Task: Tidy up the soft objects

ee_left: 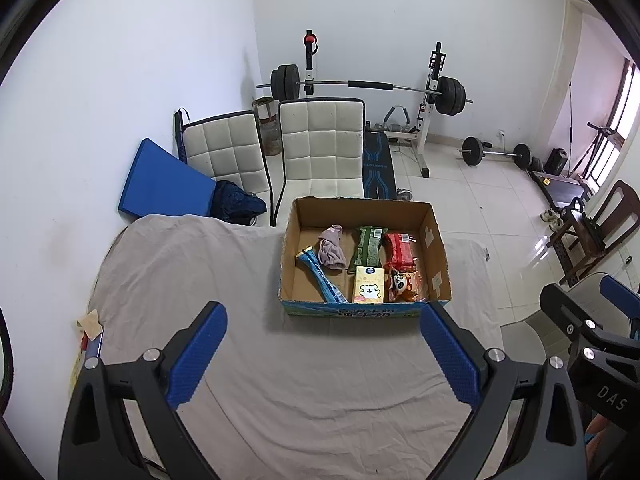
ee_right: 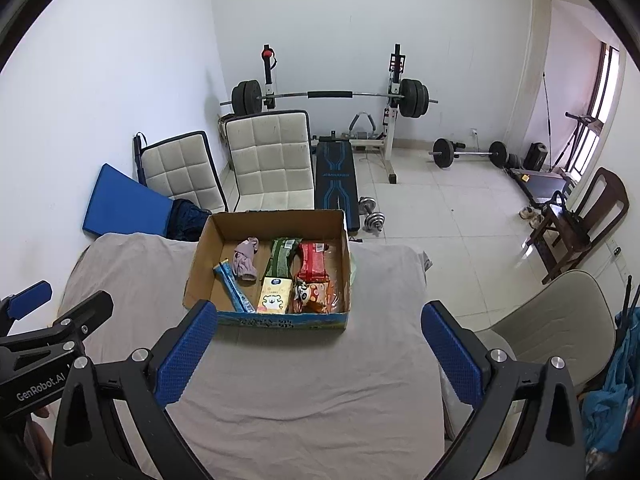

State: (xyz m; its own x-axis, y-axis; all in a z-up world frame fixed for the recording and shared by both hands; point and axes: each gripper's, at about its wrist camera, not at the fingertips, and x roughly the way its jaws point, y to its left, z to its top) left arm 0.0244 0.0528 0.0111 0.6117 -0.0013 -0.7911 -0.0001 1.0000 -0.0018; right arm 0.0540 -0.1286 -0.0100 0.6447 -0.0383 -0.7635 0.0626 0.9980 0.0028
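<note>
1. Cut off or hard to read: the lower ends of both grippers run out of the bottom of each view. The print on the packets in the box is too small to read. The front wall of the cardboard box [ee_left: 352, 312] hides the lower ends of the items nearest it.
2. The left gripper [ee_left: 322, 344] has its jaws wide apart with nothing between them; only grey table cloth [ee_left: 280, 400] shows in the gap.
3. The right gripper [ee_right: 318, 344] likewise stands spread wide and holds nothing. Its left blue pad [ee_right: 188, 344] overlaps the box's near left corner in the view; whether it touches cannot be told.
4. The box lies ahead of the left gripper's jaws, shifted toward the right finger, and ahead of the right gripper's jaws, shifted toward the left finger.
5. Inside the box, six soft things can be counted:
   - one blue tube-like packet [ee_left: 322, 280], leaning at the left;
   - one pinkish crumpled cloth [ee_left: 332, 250], beyond it;
   - one green packet [ee_left: 366, 248], mid-box;
   - one red packet [ee_left: 400, 252], to its right;
   - one yellow pack with a bear picture [ee_left: 368, 288], nearest the front wall;
   - one orange bag with a panda figure [ee_left: 404, 286], beside the yellow pack.
6. Beyond the table: two white padded chairs [ee_right: 272, 160], one blue mat [ee_right: 124, 204] against the wall, one barbell on a rack [ee_right: 332, 96], one smaller barbell on the floor [ee_right: 470, 154].
7. A small tan scrap [ee_left: 90, 322] lies at the table's edge, outside the left gripper's left finger; what it is cannot be told.
</note>
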